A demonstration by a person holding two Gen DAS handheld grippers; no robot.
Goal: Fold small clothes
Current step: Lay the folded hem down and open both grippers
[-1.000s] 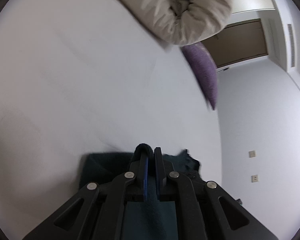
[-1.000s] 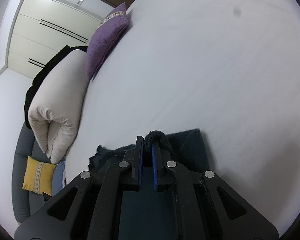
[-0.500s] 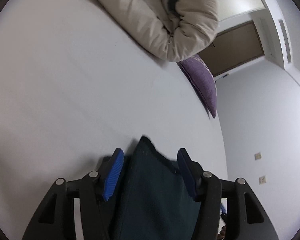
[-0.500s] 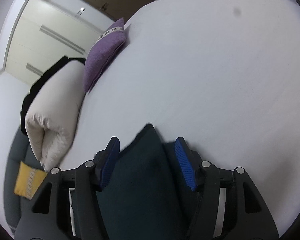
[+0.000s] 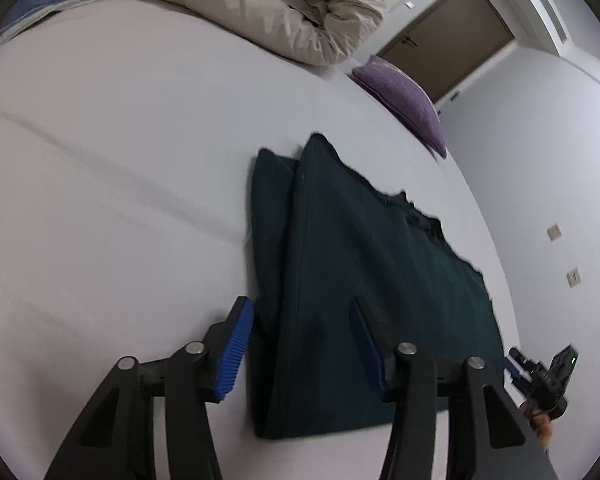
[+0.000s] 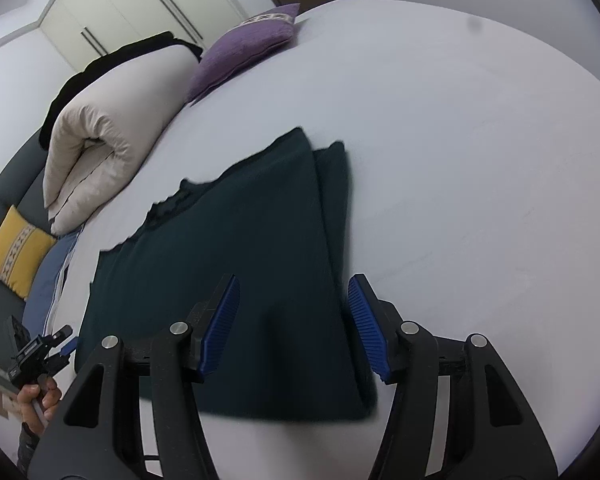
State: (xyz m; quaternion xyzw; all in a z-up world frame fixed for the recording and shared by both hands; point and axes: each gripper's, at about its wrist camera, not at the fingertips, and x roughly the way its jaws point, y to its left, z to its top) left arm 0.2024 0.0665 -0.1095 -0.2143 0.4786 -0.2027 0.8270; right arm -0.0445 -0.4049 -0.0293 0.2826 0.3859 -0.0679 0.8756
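My matt black plastic left gripper [image 5: 302,344] has ribbed blue pads [image 5: 232,354] and shiny metal rivets. The folded dark green garment [image 5: 356,280] looks like soft matt cloth on the smooth white bedsheet [image 5: 120,152].

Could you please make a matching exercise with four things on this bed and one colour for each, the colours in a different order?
Things:
1. folded garment
2. rolled duvet
3. cushion by the door
4. cushion on the sofa

Colours:
A. yellow
B. dark green
C. purple
D. beige

Pairs: 1-B, 2-D, 3-C, 4-A
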